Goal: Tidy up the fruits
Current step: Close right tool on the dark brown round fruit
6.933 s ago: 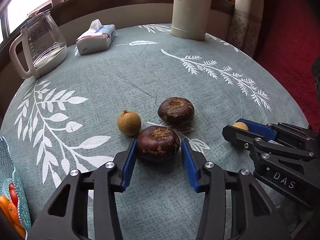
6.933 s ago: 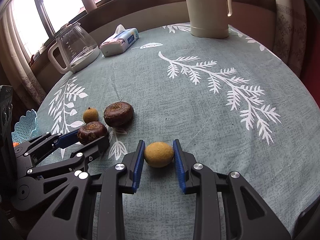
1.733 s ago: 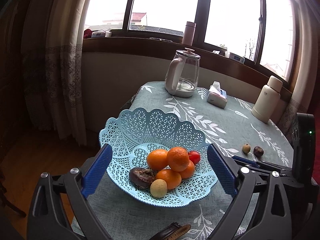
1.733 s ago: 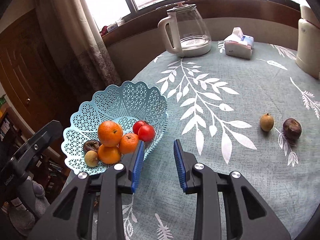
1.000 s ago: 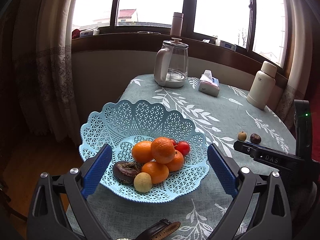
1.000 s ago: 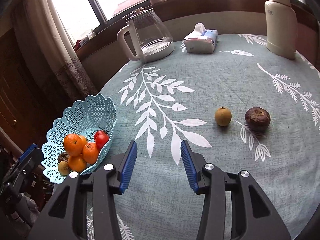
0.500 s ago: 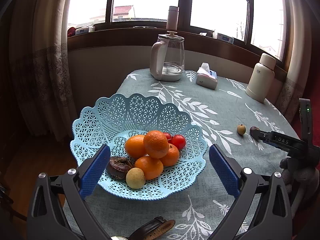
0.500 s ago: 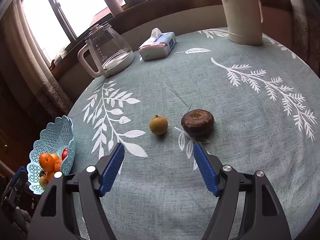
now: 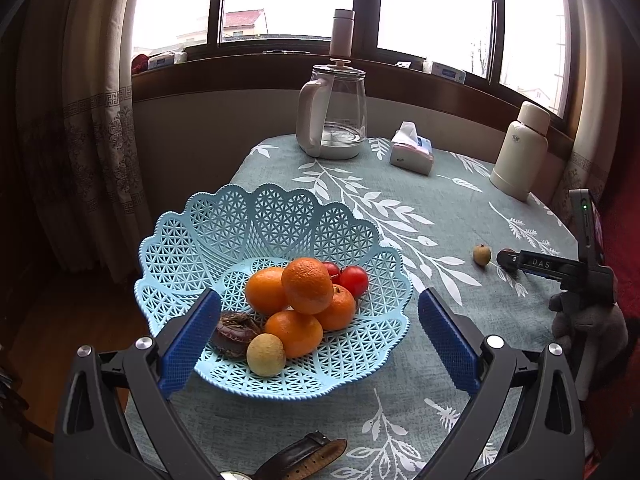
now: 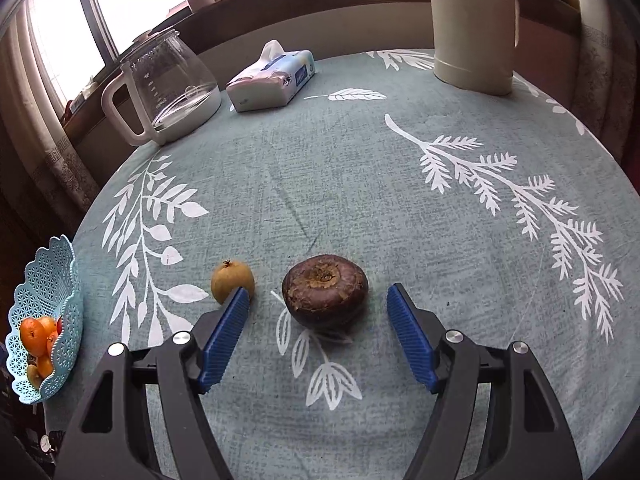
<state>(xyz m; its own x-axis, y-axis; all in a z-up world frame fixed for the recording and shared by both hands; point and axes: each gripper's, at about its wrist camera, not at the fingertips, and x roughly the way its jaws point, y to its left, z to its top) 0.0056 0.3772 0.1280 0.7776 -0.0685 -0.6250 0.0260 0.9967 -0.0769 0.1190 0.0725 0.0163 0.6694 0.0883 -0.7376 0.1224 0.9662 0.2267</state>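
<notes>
1. The light-blue lattice basket (image 9: pixel 224 236), holding oranges (image 9: pixel 306 286), is framed by the empty, spread left gripper (image 9: pixel 318 338) near the table edge.
2. A dark, rough-skinned fruit (image 10: pixel 325 296) is bracketed untouched by the spread right gripper (image 10: pixel 318 320); bare cloth lies beyond.
</notes>
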